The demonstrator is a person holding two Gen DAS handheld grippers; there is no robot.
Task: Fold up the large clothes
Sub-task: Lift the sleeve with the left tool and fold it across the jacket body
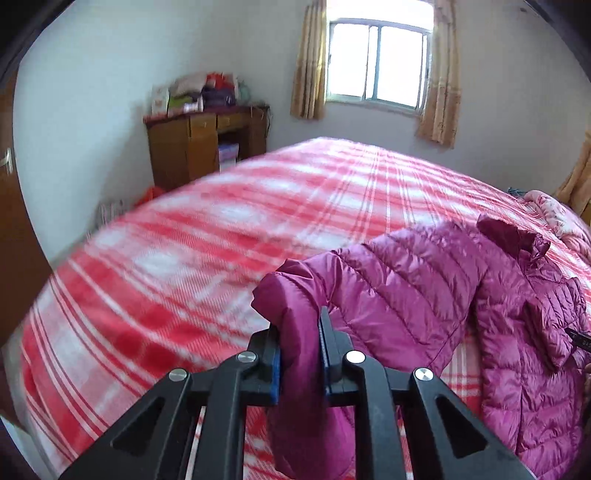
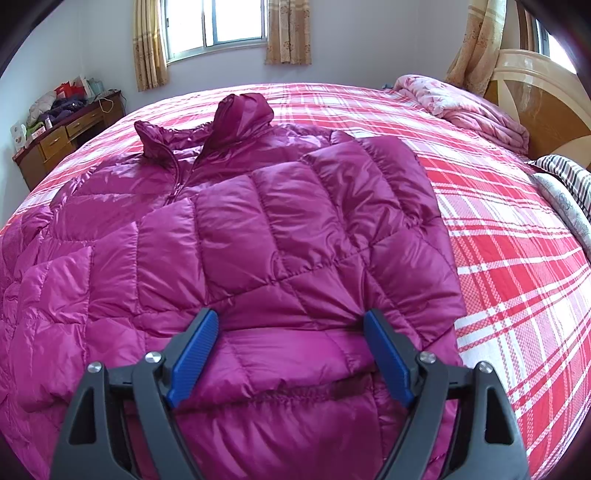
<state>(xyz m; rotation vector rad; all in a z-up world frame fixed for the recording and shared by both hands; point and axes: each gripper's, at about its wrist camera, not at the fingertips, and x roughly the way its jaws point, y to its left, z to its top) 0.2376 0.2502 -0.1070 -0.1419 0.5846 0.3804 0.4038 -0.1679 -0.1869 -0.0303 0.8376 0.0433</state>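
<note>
Pale walls (image 1: 110, 74) enclose a bed (image 1: 184, 240) under a red plaid cover; daylight enters a curtained window (image 1: 378, 62), beside a cluttered wooden desk (image 1: 192, 147) and headboard (image 2: 543, 107).

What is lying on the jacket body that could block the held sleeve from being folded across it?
Nothing visible blocks it. The left gripper is shut on the sleeve, and the jacket front lies bare on the bed, with the right gripper open at its hem.

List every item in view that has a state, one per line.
left gripper: shut on the sleeve, lifted off the bed.
right gripper: open, over the folded-in part of the jacket.
jacket: spread on the bed, zipped.
hood: crumpled at the collar.
curtains: drawn aside.
</note>
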